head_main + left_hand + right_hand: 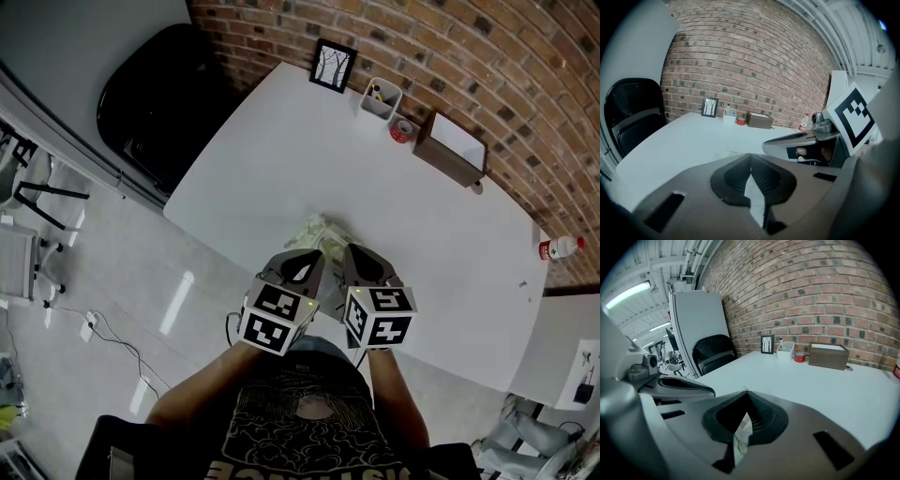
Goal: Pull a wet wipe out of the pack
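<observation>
Right gripper [746, 401] clamps wipe [742, 431], head view shows pack [319, 232]

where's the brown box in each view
Head view: the brown box is at upper right, on the far edge of the table.
Left gripper view: the brown box is small, just right of centre, at the table's far end.
Right gripper view: the brown box is right of centre, at mid-height.
Shared landmark: the picture frame, left of the box in all three.
</observation>
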